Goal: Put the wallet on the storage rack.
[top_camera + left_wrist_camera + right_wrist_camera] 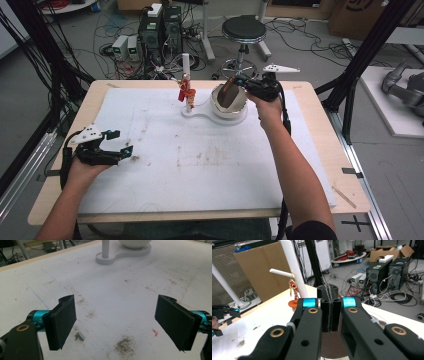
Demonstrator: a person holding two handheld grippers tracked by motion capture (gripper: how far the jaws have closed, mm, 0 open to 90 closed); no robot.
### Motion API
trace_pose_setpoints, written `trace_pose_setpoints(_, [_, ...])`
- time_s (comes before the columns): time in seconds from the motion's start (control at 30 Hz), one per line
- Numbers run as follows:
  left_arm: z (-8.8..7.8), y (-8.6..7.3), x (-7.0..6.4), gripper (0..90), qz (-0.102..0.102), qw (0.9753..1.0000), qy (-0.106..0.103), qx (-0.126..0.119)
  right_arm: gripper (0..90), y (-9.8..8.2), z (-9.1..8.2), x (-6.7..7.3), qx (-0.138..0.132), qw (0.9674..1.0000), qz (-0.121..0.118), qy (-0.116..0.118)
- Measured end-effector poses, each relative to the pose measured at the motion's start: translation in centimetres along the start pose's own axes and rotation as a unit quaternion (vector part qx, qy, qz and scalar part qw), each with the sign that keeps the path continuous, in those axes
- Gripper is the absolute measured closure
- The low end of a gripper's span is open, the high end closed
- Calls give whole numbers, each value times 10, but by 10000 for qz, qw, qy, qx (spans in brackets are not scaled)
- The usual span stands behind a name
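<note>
A white stand (192,112) at the back of the mat carries an upright post (186,65) and a white bowl (241,107). A red ornament (186,92) hangs from the post's peg (280,272). My right gripper (236,82) is over the bowl with its jaws pressed together on a thin cord. A brown piece (229,95) sits tilted just below the jaws, inside the bowl. In the right gripper view, the brown piece (329,346) lies under the closed right gripper (331,292). My left gripper (116,145) rests near the mat's left edge, jaws wide apart and empty, also seen as the left gripper (117,315).
The white mat (200,165) has scattered dirt smudges (123,346) in front of the left jaws. Behind the table are a black stool (243,30), computer towers (160,27) and tangled cables. Black frame posts (367,50) rise at the right.
</note>
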State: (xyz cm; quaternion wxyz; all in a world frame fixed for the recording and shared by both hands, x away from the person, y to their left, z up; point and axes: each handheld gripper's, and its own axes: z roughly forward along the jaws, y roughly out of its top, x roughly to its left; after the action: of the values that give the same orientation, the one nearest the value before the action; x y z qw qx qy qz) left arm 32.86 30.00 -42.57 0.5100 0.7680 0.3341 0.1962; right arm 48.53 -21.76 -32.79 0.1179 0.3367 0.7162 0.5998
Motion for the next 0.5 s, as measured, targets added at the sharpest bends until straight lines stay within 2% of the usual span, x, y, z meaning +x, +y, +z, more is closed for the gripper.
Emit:
trace_pose_setpoints(0.37, [-1, 0, 0, 173, -11, 10000, 5, -14, 900, -6, 8, -10, 112, 9998, 52, -167])
trace_pose_setpoints(0.5, [0, 0, 0, 173, -7, 10000, 0, -13, 900, -10, 11, -12, 241, 9995, 44, -197])
